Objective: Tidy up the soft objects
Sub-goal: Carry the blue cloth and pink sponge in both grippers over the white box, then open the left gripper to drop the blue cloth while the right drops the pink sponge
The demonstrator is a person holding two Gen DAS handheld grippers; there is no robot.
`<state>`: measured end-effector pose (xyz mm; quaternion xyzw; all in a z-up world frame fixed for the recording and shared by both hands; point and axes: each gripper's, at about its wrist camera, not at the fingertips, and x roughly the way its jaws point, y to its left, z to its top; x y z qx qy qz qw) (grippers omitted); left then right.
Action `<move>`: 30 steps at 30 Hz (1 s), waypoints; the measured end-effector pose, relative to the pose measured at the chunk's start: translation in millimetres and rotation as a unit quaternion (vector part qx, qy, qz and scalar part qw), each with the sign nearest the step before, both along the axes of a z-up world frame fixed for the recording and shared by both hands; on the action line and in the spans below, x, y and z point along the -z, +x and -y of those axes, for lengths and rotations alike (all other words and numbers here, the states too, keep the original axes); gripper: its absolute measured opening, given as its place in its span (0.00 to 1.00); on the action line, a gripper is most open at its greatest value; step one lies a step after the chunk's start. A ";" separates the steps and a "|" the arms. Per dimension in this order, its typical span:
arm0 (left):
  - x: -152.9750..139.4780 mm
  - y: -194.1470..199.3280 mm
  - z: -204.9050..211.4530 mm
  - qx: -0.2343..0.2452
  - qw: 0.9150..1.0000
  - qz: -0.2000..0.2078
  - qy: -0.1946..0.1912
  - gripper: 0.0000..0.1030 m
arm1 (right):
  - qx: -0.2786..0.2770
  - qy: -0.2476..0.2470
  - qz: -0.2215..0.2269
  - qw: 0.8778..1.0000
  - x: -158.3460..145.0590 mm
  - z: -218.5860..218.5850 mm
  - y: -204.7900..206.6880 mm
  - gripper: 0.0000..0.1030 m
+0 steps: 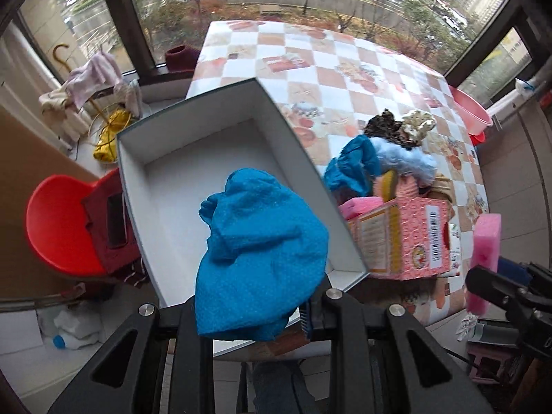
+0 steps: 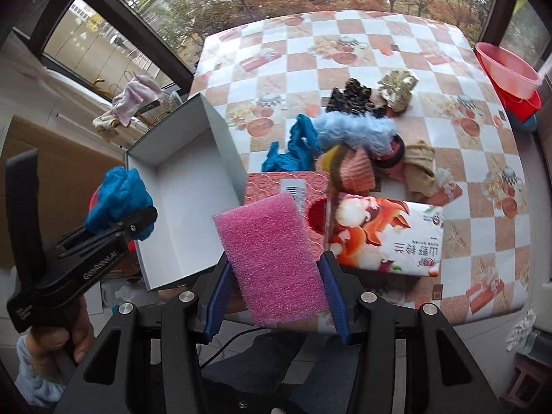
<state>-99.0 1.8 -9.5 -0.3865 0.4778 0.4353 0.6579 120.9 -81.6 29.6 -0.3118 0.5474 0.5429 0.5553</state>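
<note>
My left hand-held gripper (image 1: 255, 310) pinches a blue cloth (image 1: 257, 252) above the open white box (image 1: 220, 158); the cloth hides its fingertips. My right hand-held gripper (image 2: 276, 296) clamps a pink sponge (image 2: 272, 258) over the bench (image 2: 483, 227) edge, beside the pink carton (image 2: 293, 189). The box floor looks bare.

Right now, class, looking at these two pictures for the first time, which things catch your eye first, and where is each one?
The bright blue cloth stands out first, bunched in the left gripper above the open white box. Next comes the pink sponge, clamped in the right gripper just in front of the pink carton. Behind them, a jumble of soft things lies on the chequered tablecloth.
</note>
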 end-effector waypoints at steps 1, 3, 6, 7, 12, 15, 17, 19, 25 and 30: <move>3.7 -7.3 1.3 -0.008 1.000 -0.003 -0.004 0.27 | -0.012 0.000 0.000 1.000 -0.1 -6.7 -7.6 0.50; 9.6 -18.1 3.9 -0.019 1.000 -0.010 -0.009 0.27 | -0.035 0.002 -0.003 0.999 -0.8 -19.9 -24.7 0.50; 15.0 -28.1 7.0 -0.030 0.999 -0.014 -0.016 0.27 | -0.069 0.003 0.001 0.998 -0.4 -37.7 -51.0 0.50; 15.6 -31.0 7.7 -0.033 0.999 -0.014 -0.016 0.27 | -0.078 0.002 0.001 0.997 0.5 -42.5 -59.2 0.50; 19.4 -39.5 9.1 -0.042 0.999 -0.021 -0.019 0.26 | -0.115 -0.011 0.003 0.993 12.3 -50.3 -89.9 0.50; 22.8 -43.9 7.7 -0.049 0.998 -0.024 -0.025 0.26 | -0.119 -0.025 -0.001 0.993 21.2 -48.9 -95.7 0.50; 24.7 -44.7 7.0 -0.049 0.998 -0.026 -0.028 0.27 | -0.116 -0.034 -0.005 0.993 26.5 -49.3 -95.7 0.50; 26.3 -44.4 6.6 -0.048 0.998 -0.028 -0.029 0.27 | -0.111 -0.040 -0.006 0.993 30.2 -49.7 -94.5 0.50; 29.1 -38.9 5.1 -0.039 0.998 -0.029 -0.031 0.27 | -0.103 -0.047 -0.004 0.994 32.4 -51.5 -93.5 0.50; 30.6 -36.9 3.9 -0.035 0.998 -0.029 -0.033 0.27 | -0.100 -0.050 -0.003 0.994 33.9 -52.9 -93.2 0.50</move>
